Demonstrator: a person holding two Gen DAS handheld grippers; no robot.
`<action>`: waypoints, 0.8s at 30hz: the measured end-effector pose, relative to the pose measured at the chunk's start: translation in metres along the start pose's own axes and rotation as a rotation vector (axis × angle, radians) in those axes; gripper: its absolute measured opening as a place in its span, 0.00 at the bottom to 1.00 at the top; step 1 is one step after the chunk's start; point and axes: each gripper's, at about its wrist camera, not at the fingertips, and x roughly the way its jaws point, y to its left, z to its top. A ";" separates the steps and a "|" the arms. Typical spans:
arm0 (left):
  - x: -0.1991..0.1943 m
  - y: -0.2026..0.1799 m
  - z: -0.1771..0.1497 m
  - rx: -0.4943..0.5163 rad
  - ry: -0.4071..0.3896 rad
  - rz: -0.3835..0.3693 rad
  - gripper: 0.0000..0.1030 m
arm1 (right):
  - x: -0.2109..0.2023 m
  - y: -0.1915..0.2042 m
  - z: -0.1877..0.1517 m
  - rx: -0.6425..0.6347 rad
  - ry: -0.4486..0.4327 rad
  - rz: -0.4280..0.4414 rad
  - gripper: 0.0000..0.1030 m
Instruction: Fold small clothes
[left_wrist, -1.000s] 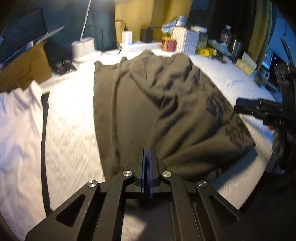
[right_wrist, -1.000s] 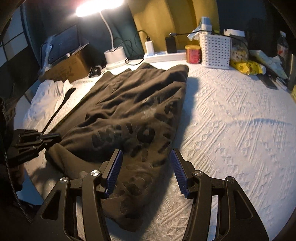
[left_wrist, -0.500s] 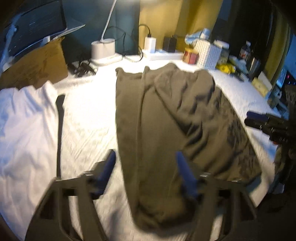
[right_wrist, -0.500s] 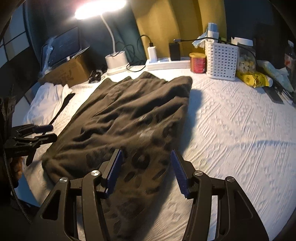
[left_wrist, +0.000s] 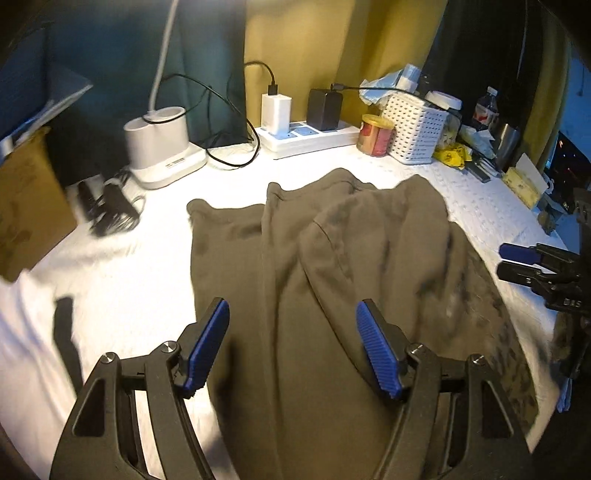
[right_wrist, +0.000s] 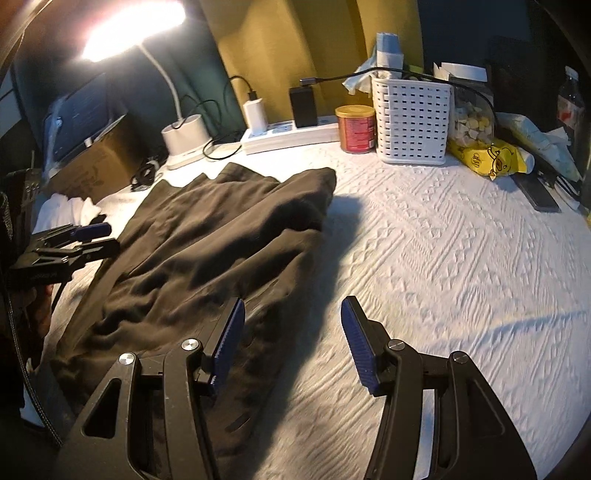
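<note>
Across the middle of both frames, lying lengthwise on the white bedspread (right_wrist: 461, 258) — dark garment (left_wrist: 332, 277), looking folded once along its length, still wrinkly, cross folds probably still waiting. Hovering at the bottom edge, left gripper (left_wrist: 291, 343) with jaws apart and nothing pinched; same for right gripper (right_wrist: 291, 339), spread wide, gripping nothing. Showing print along the garment's right side — too blurry for reading. Red can (right_wrist: 354, 127) label unreadable too.
</note>
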 end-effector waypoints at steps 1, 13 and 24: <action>0.009 0.004 0.006 0.002 0.004 -0.004 0.62 | 0.003 -0.002 0.002 0.002 0.002 -0.002 0.56; 0.040 0.012 0.032 0.060 0.008 -0.002 0.01 | 0.037 -0.007 0.028 0.014 0.021 -0.019 0.56; 0.028 0.044 0.018 -0.048 0.007 0.128 0.02 | 0.060 -0.006 0.042 0.037 0.036 0.020 0.56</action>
